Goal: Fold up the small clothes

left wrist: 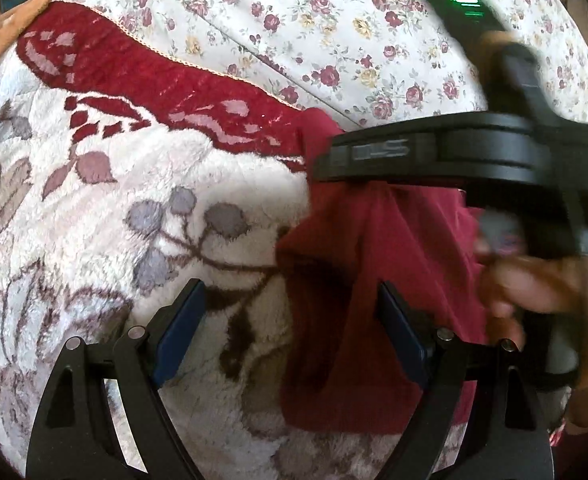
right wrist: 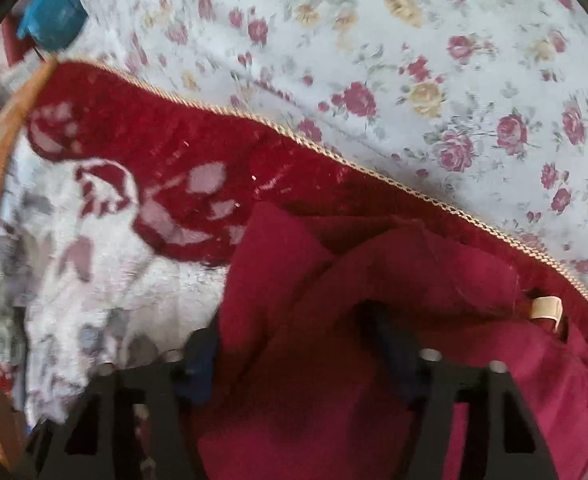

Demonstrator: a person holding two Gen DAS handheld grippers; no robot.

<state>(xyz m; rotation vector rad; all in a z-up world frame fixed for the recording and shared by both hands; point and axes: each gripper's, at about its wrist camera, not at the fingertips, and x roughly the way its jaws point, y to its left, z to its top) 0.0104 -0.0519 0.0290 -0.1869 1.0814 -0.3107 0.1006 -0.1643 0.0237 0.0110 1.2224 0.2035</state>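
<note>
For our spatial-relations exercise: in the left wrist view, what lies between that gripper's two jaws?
In the left wrist view, the fluffy patterned blanket fills most of the gap, and the red garment drapes in beside the right-hand jaw.

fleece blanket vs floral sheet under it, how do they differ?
Texture: the white plush fleece blanket looks thick and fuzzy; the thin rose-print cotton sheet looks flat and smooth.
Pattern: the blanket carries large grey leaf motifs and a dark red band with gold edging; the sheet has small scattered roses.
Load: the crumpled maroon garment lies on the blanket, not the sheet.
Shared: both pale-based florals.
</note>
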